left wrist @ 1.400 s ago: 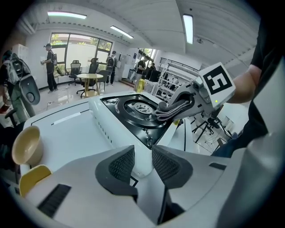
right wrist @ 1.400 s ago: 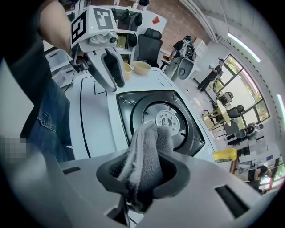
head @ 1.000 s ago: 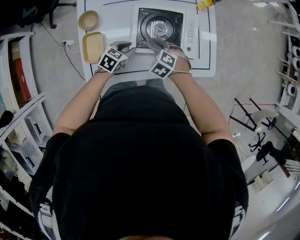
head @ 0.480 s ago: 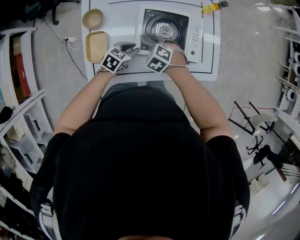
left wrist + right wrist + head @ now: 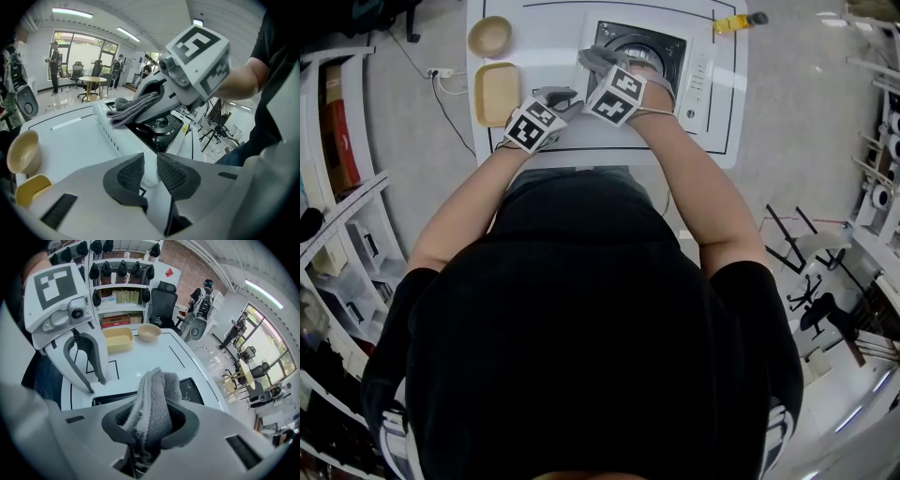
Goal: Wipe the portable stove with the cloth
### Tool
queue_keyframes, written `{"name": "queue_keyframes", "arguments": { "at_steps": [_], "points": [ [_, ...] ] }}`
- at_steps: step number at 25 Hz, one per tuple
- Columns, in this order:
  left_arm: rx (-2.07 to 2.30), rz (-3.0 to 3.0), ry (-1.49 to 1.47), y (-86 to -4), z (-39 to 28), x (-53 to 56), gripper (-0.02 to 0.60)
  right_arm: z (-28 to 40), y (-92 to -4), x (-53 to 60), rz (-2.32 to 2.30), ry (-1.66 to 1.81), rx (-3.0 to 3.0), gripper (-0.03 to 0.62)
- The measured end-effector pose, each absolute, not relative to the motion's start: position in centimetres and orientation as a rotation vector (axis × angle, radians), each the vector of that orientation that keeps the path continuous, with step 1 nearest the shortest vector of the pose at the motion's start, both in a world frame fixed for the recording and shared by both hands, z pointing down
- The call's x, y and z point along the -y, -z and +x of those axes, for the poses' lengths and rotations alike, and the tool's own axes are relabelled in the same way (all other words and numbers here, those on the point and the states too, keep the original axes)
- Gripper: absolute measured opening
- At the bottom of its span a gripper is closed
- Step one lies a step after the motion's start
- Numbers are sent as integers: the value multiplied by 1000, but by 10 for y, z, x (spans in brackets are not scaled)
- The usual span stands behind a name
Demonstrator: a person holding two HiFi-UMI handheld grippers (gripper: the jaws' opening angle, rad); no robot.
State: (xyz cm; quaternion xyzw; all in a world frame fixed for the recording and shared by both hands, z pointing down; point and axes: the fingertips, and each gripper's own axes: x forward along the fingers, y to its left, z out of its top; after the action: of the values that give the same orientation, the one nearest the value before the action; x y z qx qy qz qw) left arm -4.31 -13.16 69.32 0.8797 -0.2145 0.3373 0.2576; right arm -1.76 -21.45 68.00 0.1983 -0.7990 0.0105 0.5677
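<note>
Right gripper (image 5: 150, 425) has the cloth (image 5: 153, 399), jaws clamped tight on the grey bundle, which bulges up between the pads and flops forward past the tips. Just beyond and below those tips sits the portable stove (image 5: 160, 127), with its black top and round burner ring. Seen from the left gripper view, the cloth's free end hangs right over the stove's white edge, touching it or just off it, too close to call. Over to the left gripper (image 5: 144, 171): its jaws have just been closing and now stand a narrow slit apart. The ribbed pads face each other with nothing clamped between them, and through the slit you see only the stove's white near corner and the table (image 5: 61, 140) beyond. The stove stretches away ahead of these jaws, and the right gripper crosses above it. Off to the left of the left jaws, a beige bowl (image 5: 21, 152) and a yellow tray (image 5: 30, 190) sit side by side on the table, well apart from the stove.
</note>
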Motion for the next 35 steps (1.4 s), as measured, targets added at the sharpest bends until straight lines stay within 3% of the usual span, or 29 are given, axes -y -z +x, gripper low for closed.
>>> {"name": "queue_keyframes", "arguments": {
  "at_steps": [18, 35],
  "points": [
    [551, 2390, -931, -694, -42, 135, 101, 14, -680, 288, 560, -194, 1921, 109],
    [565, 2391, -946, -695, -38, 132, 101, 107, -684, 292, 748, -463, 1904, 110]
  ]
}}
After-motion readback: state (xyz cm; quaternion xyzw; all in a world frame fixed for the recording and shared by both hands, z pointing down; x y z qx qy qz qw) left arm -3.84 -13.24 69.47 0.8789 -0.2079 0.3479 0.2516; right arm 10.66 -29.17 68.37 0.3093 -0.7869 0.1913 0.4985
